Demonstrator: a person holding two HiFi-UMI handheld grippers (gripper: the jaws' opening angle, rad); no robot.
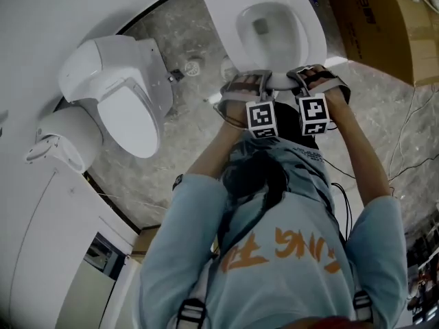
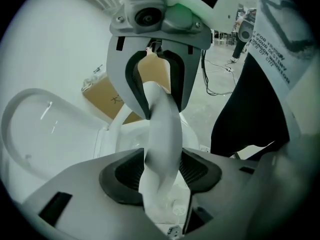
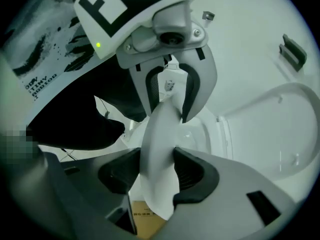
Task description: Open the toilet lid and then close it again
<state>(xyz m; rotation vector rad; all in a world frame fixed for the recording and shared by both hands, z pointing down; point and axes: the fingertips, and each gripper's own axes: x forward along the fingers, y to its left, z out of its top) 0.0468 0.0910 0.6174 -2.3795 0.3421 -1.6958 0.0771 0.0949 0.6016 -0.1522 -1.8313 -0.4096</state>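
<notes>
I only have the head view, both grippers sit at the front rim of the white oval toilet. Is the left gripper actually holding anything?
Observer: Yes. The left gripper has its pads pressed on both faces of a thin, curved white plastic toilet edge.
Operator: And the right gripper?
Observer: The right gripper clamps that same edge, further along it.
Operator: Lid or seat?
Observer: Cannot tell; only a narrow strip shows, running between the two grippers.

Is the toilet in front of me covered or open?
Open: the head view looks into the bowl. The left gripper and right gripper each clamp a thin white edge at its front; lid or seat, cannot tell.
</notes>
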